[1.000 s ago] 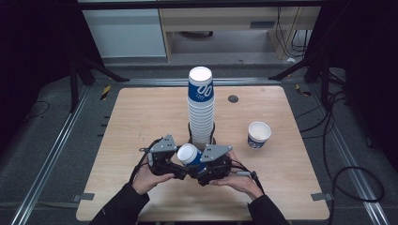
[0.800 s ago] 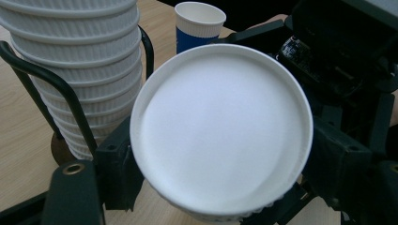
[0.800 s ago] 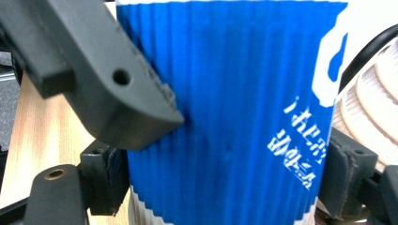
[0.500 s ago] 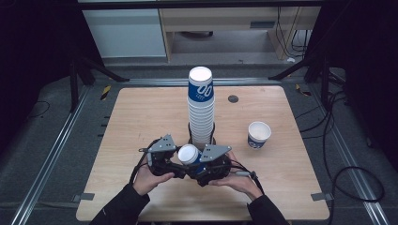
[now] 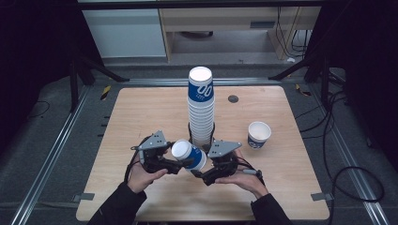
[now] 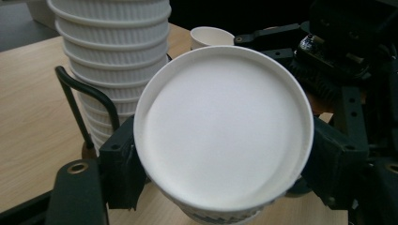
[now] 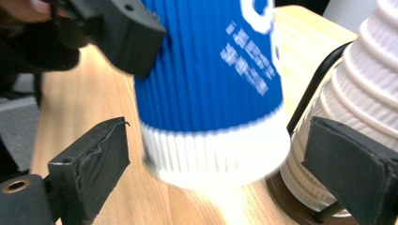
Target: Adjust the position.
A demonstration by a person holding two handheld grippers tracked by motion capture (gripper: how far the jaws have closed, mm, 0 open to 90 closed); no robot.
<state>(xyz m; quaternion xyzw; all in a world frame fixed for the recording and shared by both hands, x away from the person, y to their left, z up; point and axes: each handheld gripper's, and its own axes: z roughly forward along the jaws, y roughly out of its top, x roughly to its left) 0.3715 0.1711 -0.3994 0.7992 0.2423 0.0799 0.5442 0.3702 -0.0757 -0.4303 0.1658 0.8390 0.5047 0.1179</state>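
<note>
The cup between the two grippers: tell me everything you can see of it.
The cup is ribbed paper, blue with white print and a white band at its rim, lying tilted with its flat white bottom toward the left gripper, whose jaws clamp its sides. The right gripper has just been opening; its jaws flank the rim end without touching. It hangs above the table, before the stack.

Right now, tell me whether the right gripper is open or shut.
Open. The right gripper has just been opening: its jaws stand clear of the blue cup between them, which the left gripper clamps.
</note>
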